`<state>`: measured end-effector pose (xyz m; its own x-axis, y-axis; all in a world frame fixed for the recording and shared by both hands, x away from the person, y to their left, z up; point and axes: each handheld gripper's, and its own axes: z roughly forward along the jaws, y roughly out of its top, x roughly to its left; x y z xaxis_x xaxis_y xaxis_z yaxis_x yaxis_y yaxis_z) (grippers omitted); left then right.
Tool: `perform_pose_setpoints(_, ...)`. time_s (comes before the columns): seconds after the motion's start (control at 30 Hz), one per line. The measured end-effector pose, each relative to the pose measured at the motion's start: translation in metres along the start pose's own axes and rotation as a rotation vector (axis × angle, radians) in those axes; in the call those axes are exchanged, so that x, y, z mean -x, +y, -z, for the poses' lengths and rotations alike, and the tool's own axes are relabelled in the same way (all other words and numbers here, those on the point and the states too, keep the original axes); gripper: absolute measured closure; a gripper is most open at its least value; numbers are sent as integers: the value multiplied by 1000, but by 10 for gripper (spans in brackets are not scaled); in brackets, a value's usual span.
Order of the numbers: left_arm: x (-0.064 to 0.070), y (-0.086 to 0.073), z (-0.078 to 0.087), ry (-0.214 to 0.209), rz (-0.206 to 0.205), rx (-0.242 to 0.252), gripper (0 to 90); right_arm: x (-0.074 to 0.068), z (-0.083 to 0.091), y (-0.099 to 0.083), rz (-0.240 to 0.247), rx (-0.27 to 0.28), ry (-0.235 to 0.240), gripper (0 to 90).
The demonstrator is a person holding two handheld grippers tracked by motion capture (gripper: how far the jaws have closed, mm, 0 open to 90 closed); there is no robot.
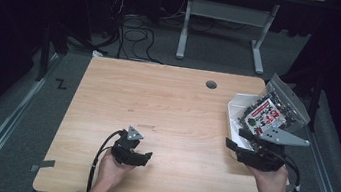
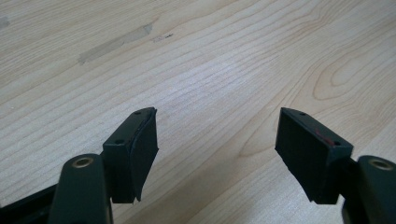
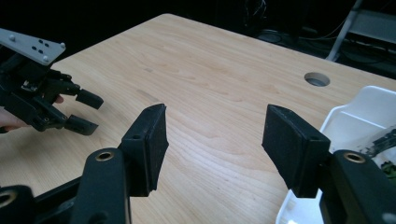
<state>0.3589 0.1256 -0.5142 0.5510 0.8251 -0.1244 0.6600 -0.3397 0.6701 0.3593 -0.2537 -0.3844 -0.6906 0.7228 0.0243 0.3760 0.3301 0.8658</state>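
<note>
On the wooden table (image 1: 168, 100), a person's left hand holds my left gripper (image 1: 146, 157) low near the front edge, jaws pointing right. Its jaws stand wide apart over bare wood in the left gripper view (image 2: 217, 112). My right gripper (image 1: 237, 138) is at the table's right side, open, jaws pointing left beside a white tray (image 1: 233, 110). A clear bag of small printed parts (image 1: 277, 111) lies in the tray. The right gripper view shows its own open jaws (image 3: 217, 108), the tray's corner (image 3: 369, 105) at right and the left gripper (image 3: 88, 112) farther off at left.
A round cable hole (image 1: 211, 84) sits near the table's far edge. A faint tape mark (image 2: 116, 42) lies on the wood ahead of the left gripper. Beyond the table are a grey desk frame (image 1: 184, 27) and floor cables (image 1: 136, 35).
</note>
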Motion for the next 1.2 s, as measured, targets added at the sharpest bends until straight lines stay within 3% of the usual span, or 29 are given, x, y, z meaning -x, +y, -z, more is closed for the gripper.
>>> perform_pose_setpoints(0.6,1,0,0,-3,-6,-1,303,-11,-40,-10,13,-75,9,435)
perform_pose_setpoints(1.2,1,0,-1,-13,-2,0,303,-3,-68,-31,-20,-144,7,450)
